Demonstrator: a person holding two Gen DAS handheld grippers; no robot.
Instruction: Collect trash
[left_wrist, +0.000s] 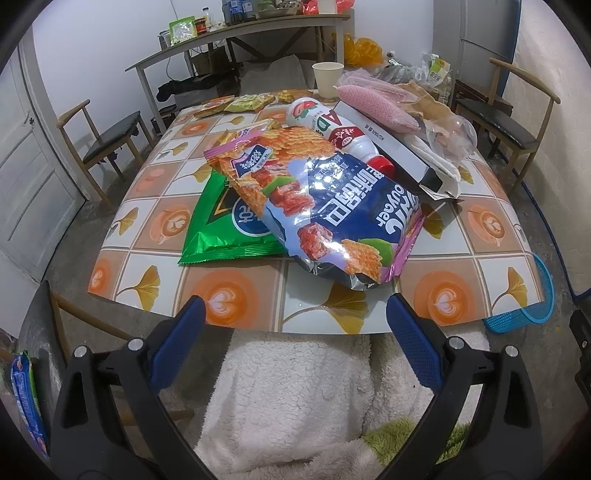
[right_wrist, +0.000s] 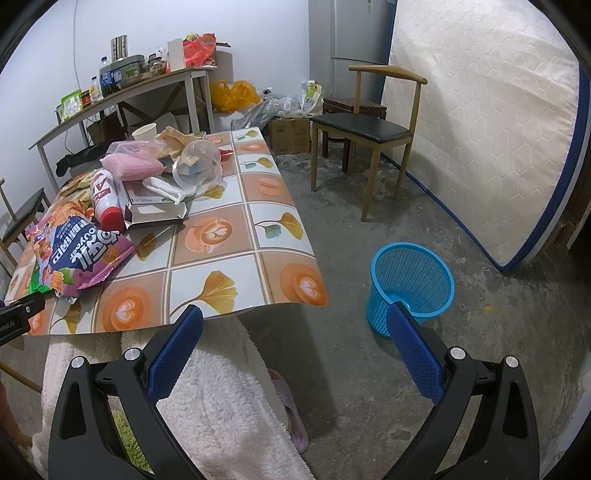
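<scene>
Trash sits heaped on the worktop: a blue-and-purple snack bag lies uppermost at the near edge, overlapping a green snack bag beneath it, with a white bottle with a red cap on its side just behind, leaning against an opened flat carton. Further back a pink pad, a clear plastic dome lid, crumpled brown paper and a paper cup are piled together, loosely, as leftovers would be dropped. The blue mesh basket stands on the floor off the worktop's right corner, apparently empty and within reach, which suggests it is meant to receive the pieces. The left claw hangs released just short of the near edge, lined up with the snack bags; the right claw is likewise spread wide with nothing in it, pointing between worktop corner and basket. Whether the bags and bottle are empty cannot be told. The green bag is mostly covered, the basket is cut off in the left view, and a fleecy white garment fills the foreground.
</scene>
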